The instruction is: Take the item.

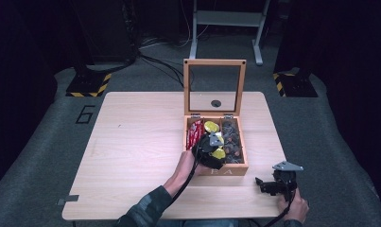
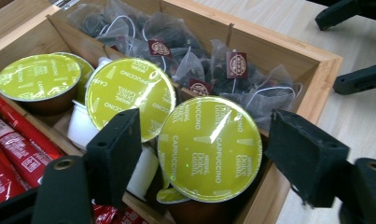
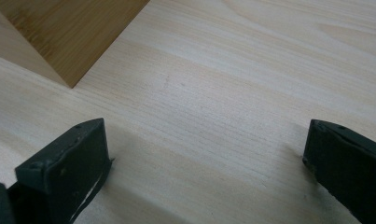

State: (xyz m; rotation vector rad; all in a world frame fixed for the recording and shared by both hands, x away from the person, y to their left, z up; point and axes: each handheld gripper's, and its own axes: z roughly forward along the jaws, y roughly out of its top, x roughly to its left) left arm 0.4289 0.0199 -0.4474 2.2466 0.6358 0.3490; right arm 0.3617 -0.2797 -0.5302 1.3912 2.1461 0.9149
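Note:
A wooden box (image 1: 235, 169) with its glass lid (image 1: 214, 87) stood upright holds red packets (image 1: 194, 133), yellow-lidded cappuccino capsules (image 1: 211, 126) and dark tea bags (image 1: 231, 137). My left gripper (image 1: 212, 144) hangs over the box's middle compartment. In the left gripper view it (image 2: 211, 156) is open, its jaws on either side of the nearest capsule (image 2: 209, 147), with gaps showing on both sides. Two more capsules (image 2: 129, 95) lie behind, with tea bags (image 2: 199, 60) beyond them. My right gripper (image 1: 263, 186) rests open on the table (image 3: 213, 93), nothing between its jaws (image 3: 204, 163).
The box's front right corner (image 3: 69, 32) stands just ahead of the right gripper. Red packets (image 2: 13, 154) fill the box's left compartment. The right gripper's jaws (image 2: 358, 79) lie on the table past the box's rim. Bare tabletop (image 1: 136, 142) spreads to the left of the box.

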